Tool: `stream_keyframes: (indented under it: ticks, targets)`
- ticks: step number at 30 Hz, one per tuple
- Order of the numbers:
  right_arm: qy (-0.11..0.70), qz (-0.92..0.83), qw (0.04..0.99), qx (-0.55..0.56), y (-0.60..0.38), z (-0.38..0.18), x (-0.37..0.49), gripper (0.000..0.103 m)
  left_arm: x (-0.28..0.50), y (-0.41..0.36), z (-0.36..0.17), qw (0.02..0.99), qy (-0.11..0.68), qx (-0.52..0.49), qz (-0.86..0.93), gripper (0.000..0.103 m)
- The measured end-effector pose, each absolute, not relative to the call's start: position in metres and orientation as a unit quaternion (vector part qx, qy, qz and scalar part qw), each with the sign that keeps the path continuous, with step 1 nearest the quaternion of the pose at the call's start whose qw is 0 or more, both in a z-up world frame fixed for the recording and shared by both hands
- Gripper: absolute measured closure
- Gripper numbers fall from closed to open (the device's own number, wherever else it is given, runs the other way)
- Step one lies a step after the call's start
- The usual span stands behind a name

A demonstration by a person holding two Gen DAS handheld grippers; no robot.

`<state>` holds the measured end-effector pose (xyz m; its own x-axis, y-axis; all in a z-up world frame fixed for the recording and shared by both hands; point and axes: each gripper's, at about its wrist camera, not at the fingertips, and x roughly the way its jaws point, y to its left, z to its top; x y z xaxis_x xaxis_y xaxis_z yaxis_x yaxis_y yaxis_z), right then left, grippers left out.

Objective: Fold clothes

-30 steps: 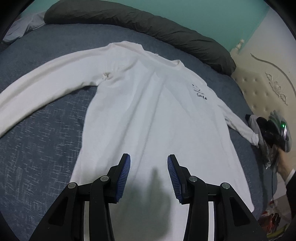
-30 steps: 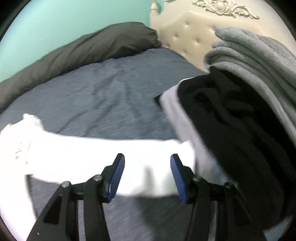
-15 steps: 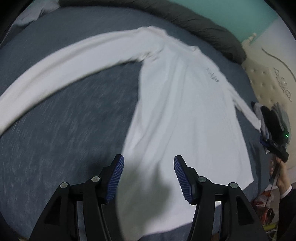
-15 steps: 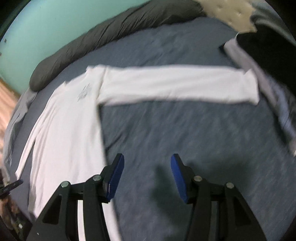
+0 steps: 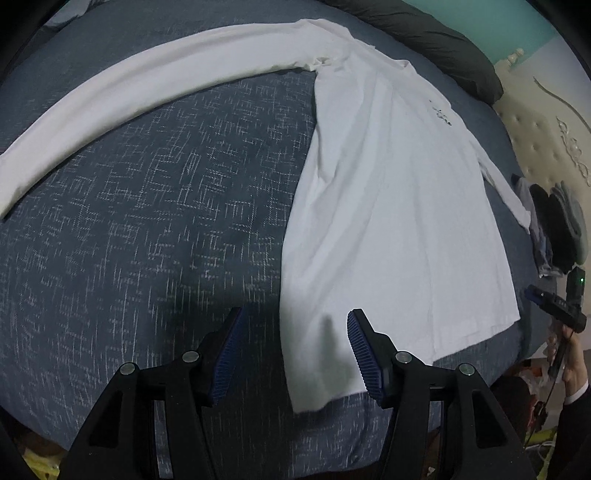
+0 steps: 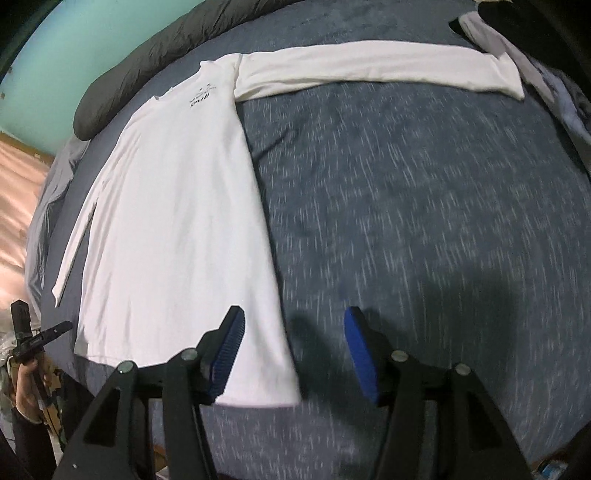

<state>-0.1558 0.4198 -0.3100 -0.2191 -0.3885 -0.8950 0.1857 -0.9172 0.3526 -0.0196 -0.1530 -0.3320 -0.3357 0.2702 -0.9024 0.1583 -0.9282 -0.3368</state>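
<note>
A white long-sleeved shirt (image 5: 388, 192) lies flat on the blue-grey bed, sleeves spread out to both sides, with a small black print on its chest. My left gripper (image 5: 295, 354) is open and empty, hovering over the shirt's near left hem corner. In the right wrist view the shirt (image 6: 177, 206) fills the left half, and one sleeve (image 6: 388, 70) stretches right across the top. My right gripper (image 6: 293, 350) is open and empty above the shirt's near right hem corner. The right gripper also shows in the left wrist view (image 5: 554, 306) at the far right edge.
A dark grey bolster pillow (image 5: 424, 33) lies along the far side under a teal wall. A pile of grey and black clothes (image 5: 554, 236) sits by the cream tufted headboard (image 5: 546, 122). The bed's near edge (image 5: 258, 454) runs just below the grippers.
Both grippers have pulled back toward the near edge of the bed. The right one left the sleeve cuff by the clothes pile and now hovers at the hem corner. The left one shifted left.
</note>
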Motion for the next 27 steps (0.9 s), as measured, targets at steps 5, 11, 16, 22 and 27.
stream_keyframes:
  ticks: [5,11,16,22,27]
  targets:
    - [-0.098,-0.777,0.183,0.594,0.424,-0.304,-0.137,0.045,-0.009,-0.146,-0.33,0.046,-0.171,-0.581,0.795,0.042]
    - [-0.106,-0.774,0.195,0.593,0.417,-0.299,-0.122,0.045,-0.001,-0.144,-0.339,0.049,-0.166,-0.594,0.786,0.042]
    - [-0.105,-0.769,0.199,0.598,0.411,-0.301,-0.116,0.045,0.003,-0.143,-0.345,0.054,-0.173,-0.6,0.779,0.043]
    - [-0.111,-0.765,0.188,0.606,0.414,-0.303,-0.113,0.045,0.004,-0.142,-0.354,0.066,-0.18,-0.605,0.773,0.077]
    - [-0.103,-0.758,0.174,0.62,0.413,-0.314,-0.115,0.045,0.006,-0.139,-0.35,0.077,-0.176,-0.598,0.778,0.098]
